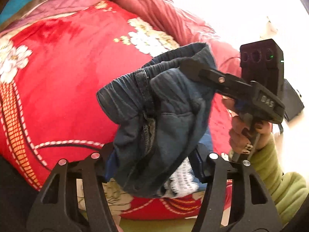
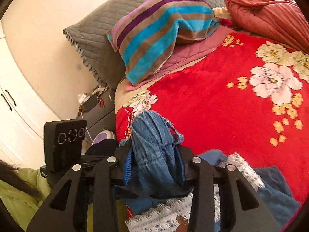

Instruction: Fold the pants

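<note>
The dark blue pants point(image 1: 158, 119) with an elastic waistband hang bunched in the air over the red floral blanket point(image 1: 67, 77). My left gripper point(image 1: 154, 166) is shut on a lower fold of the pants. My right gripper point(image 1: 193, 65) comes in from the right and is shut on the waistband. In the right wrist view my right gripper point(image 2: 154, 166) clamps bunched blue denim point(image 2: 152, 150). The left gripper's body point(image 2: 63, 145) shows at the left there; its fingers are hidden.
The bed carries a striped pillow point(image 2: 160, 32), a grey quilted pillow point(image 2: 100, 36) and a rolled pink-red quilt point(image 2: 266, 9). A white patterned cloth point(image 2: 173, 212) and other blue clothing point(image 2: 274, 189) lie at the near edge. A nightstand point(image 2: 96, 112) with small items stands at the left.
</note>
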Demonstrator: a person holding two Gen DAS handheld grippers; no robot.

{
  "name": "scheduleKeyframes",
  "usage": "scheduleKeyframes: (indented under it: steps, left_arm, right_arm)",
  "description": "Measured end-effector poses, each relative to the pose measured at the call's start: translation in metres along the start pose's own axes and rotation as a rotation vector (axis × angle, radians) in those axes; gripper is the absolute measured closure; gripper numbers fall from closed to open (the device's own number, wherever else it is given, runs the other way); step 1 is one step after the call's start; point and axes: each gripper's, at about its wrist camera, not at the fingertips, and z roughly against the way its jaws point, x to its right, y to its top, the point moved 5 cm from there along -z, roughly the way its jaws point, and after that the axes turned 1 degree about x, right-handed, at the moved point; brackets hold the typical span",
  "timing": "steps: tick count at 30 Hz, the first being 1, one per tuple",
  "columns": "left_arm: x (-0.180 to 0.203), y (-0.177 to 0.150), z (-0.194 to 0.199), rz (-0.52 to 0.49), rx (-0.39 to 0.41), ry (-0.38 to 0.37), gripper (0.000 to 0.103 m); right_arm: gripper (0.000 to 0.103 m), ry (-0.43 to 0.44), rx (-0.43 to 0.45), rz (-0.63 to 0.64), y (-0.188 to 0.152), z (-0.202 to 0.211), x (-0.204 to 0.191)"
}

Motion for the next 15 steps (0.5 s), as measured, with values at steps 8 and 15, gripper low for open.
scheduleKeyframes:
  steps: [8,15]
  left_arm:
    - [0.073,-0.027,-0.019,-0.243,-0.082,-0.121,0.042]
    - [0.077,-0.022,-0.001,-0.398,0.015,-0.018,0.041]
  right_arm:
    - [0.018,-0.178,0.164,-0.22,-0.043,0.077,0.055]
    - [0.015,-0.245,0.173,-0.406,-0.1,0.107,0.078]
